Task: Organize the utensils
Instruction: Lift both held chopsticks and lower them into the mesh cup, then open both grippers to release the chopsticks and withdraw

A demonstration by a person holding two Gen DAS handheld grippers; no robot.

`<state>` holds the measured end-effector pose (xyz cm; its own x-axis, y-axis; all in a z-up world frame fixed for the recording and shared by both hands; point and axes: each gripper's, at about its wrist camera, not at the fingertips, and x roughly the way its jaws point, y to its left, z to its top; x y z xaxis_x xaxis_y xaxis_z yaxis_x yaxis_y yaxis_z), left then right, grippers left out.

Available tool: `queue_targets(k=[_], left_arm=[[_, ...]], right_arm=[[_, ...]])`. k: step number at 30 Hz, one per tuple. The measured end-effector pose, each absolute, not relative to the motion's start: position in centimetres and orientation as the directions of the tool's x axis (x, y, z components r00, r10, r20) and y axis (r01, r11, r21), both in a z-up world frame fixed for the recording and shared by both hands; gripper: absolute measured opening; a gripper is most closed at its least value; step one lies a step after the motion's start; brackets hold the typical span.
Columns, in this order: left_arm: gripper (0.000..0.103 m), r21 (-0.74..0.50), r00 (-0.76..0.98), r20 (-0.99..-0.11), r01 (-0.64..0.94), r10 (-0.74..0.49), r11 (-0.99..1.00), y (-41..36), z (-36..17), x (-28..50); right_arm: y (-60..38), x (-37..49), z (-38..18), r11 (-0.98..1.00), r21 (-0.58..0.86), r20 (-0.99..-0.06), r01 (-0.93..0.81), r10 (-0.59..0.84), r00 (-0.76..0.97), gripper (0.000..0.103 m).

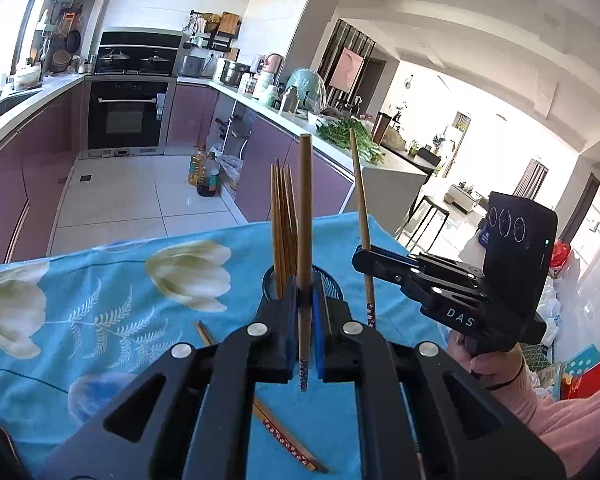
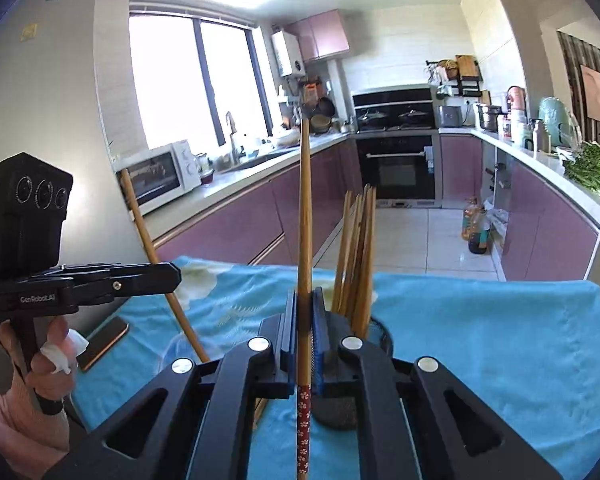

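My left gripper (image 1: 305, 300) is shut on a wooden chopstick (image 1: 304, 216), held upright above the black mesh holder (image 1: 332, 286). Several chopsticks (image 1: 283, 216) stand in that holder. My right gripper (image 2: 305, 312) is shut on another upright chopstick (image 2: 305, 208), just left of the holder (image 2: 380, 332) and its chopsticks (image 2: 358, 252). The right gripper (image 1: 360, 260) also shows in the left wrist view with its chopstick (image 1: 360, 188). The left gripper (image 2: 172, 276) shows in the right wrist view with its chopstick (image 2: 148, 240). A loose chopstick pair (image 1: 284, 434) lies on the blue cloth.
The table is covered by a blue floral cloth (image 1: 100, 308). A phone (image 2: 104, 342) lies on its left edge. Kitchen counters, an oven (image 1: 126, 116) and oil bottles (image 1: 204, 174) on the floor stand beyond the table.
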<state>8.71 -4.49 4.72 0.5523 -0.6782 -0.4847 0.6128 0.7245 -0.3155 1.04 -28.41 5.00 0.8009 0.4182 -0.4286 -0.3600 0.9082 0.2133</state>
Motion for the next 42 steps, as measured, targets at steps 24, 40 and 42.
queue_targets(k=[24,40,42], left_arm=[[0.007,-0.273,0.572,-0.491,0.615,-0.657,0.740,-9.3,6.0,14.2],[0.008,-0.201,0.487,-0.629,0.651,-0.606,0.732,-12.0,1.9,15.0],[0.008,-0.203,0.483,-0.638,0.646,-0.600,0.736,-12.1,1.5,15.3]], right_arm=[[-27.7,5.5,5.5,0.936,0.184,-0.324,-0.300,0.345,0.881,0.006],[-27.5,6.3,0.7,0.937,0.209,-0.529,-0.280,0.349,0.774,0.006],[-27.5,6.4,0.5,0.937,0.214,-0.540,-0.277,0.350,0.766,0.006]])
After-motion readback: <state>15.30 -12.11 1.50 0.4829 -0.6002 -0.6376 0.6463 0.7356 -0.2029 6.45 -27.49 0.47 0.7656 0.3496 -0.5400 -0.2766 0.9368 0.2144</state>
